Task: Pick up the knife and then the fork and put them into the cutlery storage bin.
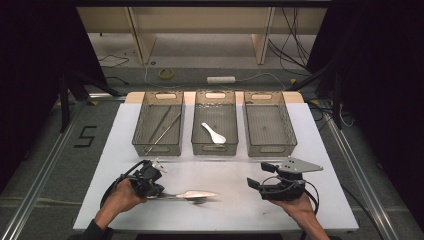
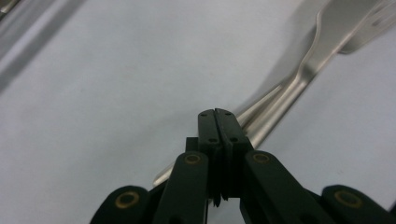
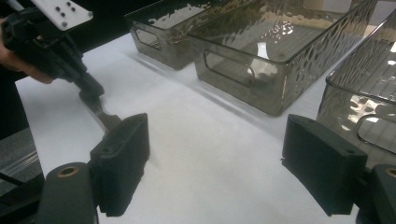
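One metal fork (image 1: 192, 194) between closed jaws

Looks like a lab recording setup. Black curtains (image 1: 30, 60), loose floor cables (image 1: 295, 45), power strip (image 1: 221, 79), white counter (image 1: 320, 150) on aluminium rails (image 1: 35, 175).

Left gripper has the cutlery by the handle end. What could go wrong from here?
1. The left gripper pinches only the handle tips of the fork and the utensil beside it; the long heads stick out sideways and may swing or slip out.
2. Two pieces seem clamped together, so one could drop, or both land in one bin.
3. The middle bin rim is close ahead; the overhanging heads might clip it.
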Demonstrator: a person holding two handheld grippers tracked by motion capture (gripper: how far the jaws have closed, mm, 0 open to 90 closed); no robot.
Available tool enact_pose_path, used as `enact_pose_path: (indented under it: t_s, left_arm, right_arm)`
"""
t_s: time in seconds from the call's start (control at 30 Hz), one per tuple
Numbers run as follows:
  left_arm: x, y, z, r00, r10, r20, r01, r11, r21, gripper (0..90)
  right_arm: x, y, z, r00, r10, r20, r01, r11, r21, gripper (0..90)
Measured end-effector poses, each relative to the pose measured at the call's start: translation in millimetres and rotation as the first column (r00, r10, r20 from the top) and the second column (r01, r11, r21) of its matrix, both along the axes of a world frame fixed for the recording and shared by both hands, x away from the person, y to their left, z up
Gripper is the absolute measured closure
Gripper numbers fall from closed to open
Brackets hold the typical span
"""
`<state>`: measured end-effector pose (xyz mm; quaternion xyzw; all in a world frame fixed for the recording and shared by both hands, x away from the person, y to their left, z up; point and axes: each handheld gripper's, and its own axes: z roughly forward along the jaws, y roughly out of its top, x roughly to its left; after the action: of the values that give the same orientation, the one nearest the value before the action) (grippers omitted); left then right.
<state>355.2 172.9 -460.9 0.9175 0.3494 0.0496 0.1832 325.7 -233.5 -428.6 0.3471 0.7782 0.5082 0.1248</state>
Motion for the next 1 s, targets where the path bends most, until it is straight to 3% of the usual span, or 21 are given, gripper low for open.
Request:
enact_pose_path:
  t_s: [0.1, 0.33, 0.5, 0.63, 0.7, 0.77, 0.87, 1.0]
  left_arm:
    - [-5.4, -1.4, -2.1, 0.9996, -0.022, -0.02, 0.022, 0.9997, 0.012, 88.9]
    - [-7.4, -2.1, -2.6, 0.9994, -0.029, -0.021, 0.03, 0.9993, 0.021, 88.8]
    - [-8.7, -2.9, -3.3, 0.9985, -0.032, -0.044, 0.033, 0.9991, 0.025, 88.8]
    - [-8.7, -3.1, 0.4, 0.9994, -0.024, -0.024, 0.024, 0.9996, 0.017, 87.8]
    - [-9.6, -1.7, 7.7, 0.9994, -0.03, -0.014, 0.03, 0.9995, 0.008, 82.3]
    - [-11.4, -1.1, 12.0, 0.9981, -0.054, -0.032, 0.054, 0.9985, 0.011, 75.5]
    - [-14.4, -2.2, 10.8, 0.9957, -0.072, -0.058, 0.074, 0.9967, 0.033, 61.9]
    - [-16.2, -5.7, 6.4, 0.992, -0.091, -0.088, 0.095, 0.9945, 0.045, 51.7]
  right_arm:
    - [0.1, 0.1, 0.0, 1.0, 0.0, 0.0, 0.0, 1.0, 0.001, 24.0]
    - [0.0, 1.7, 0.1, 1.0, 0.007, 0.003, -0.007, 1.0, -0.001, 24.0]
    - [0.5, 1.1, -0.1, 1.0, 0.007, 0.002, -0.007, 1.0, -0.001, 24.0]
    - [0.5, 1.0, -0.2, 1.0, 0.006, 0.001, -0.006, 1.0, -0.002, 24.0]
    - [0.5, 0.9, 0.0, 1.0, 0.007, 0.0, -0.007, 1.0, -0.001, 24.0]
    - [0.6, 1.1, -0.1, 1.0, 0.008, 0.002, -0.008, 1.0, -0.001, 24.0]
    - [0.9, 1.3, -0.3, 1.0, 0.008, 0.001, -0.008, 1.0, -0.002, 24.0]
    - [1.0, 1.6, -0.1, 1.0, 0.009, 0.003, -0.009, 1.0, -0.003, 24.1]
